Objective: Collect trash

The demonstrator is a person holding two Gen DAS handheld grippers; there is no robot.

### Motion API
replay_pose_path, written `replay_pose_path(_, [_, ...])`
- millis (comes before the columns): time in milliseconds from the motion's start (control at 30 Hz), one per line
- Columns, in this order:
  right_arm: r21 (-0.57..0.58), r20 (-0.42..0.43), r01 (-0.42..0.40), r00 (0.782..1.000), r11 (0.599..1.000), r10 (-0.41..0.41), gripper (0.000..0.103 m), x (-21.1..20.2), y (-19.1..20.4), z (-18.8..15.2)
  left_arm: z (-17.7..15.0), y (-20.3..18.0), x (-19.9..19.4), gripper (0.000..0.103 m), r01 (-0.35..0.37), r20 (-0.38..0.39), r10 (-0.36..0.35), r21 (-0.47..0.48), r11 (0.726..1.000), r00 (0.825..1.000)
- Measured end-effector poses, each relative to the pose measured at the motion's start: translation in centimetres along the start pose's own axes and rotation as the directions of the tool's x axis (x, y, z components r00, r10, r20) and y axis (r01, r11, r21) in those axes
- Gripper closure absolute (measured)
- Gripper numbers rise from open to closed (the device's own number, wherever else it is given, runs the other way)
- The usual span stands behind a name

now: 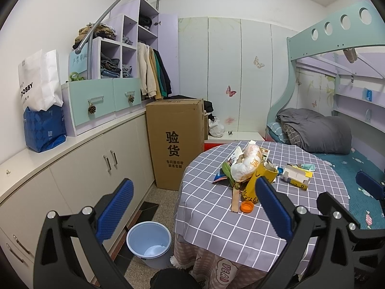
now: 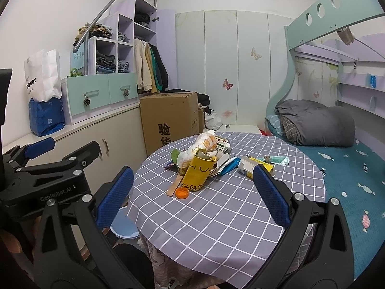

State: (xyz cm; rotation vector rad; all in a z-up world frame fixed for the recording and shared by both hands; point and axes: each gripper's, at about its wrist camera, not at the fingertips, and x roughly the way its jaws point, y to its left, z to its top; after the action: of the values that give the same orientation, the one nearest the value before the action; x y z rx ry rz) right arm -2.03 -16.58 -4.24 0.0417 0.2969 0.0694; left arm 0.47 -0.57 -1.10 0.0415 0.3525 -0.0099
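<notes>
Approaching: both grippers hover short of the trash pile (image 2: 204, 161), nothing held.
Jaws: left gripper (image 1: 192, 207) and right gripper (image 2: 192, 195) spread wide.
Next: probably pinch the orange cap (image 2: 181, 193), drop into blue bin (image 1: 149, 243).

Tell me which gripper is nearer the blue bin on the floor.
Left. The left gripper hangs almost above the blue bin; the right gripper is over the table, the bin off to its left.

Left tool (image 1: 193, 210): black angular arms, silver screws, blue ribbed pads (image 1: 115, 207); right tool (image 2: 192, 195) built alike; white "GenRobot.AI" lettering marks the left tool's black body in the right view.
</notes>
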Motion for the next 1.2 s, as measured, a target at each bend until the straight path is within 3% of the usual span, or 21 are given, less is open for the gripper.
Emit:
replay_pose_path(667, [0.047,-0.062,-0.037,0.997,0.998,0.040,0.006,1.8,-0.8,0.2,-0.9,-0.1,1.3,0.004,0.000,0.015,0.001,-0.014,1.000,1.000])
replay_pose_path(867, [0.069,-0.106,-0.049,0.993,0.996,0.056,0.006,3.7,-1.4,-0.4,-1.5,-0.6,3.6,0.004,0.001,-0.021,-0.001,-0.009,1.000,1.000])
replay_pose_path(1000, [0.085,-0.147,-0.096,0.983,0.992,0.108,0.006,5.4,-1.7,-1.2,-2.0,-0.7,4.9,0.004,-0.005,-0.047,0.004,-0.020,1.000,0.999])
replay_pose_path(1200, [0.074,-0.122,-0.085,0.988,0.994,0.093,0.006,6.5,-1.9,-1.9,-2.4,-1.1,6.9,0.004,0.013,-0.091,-0.013,0.001,1.000,0.996])
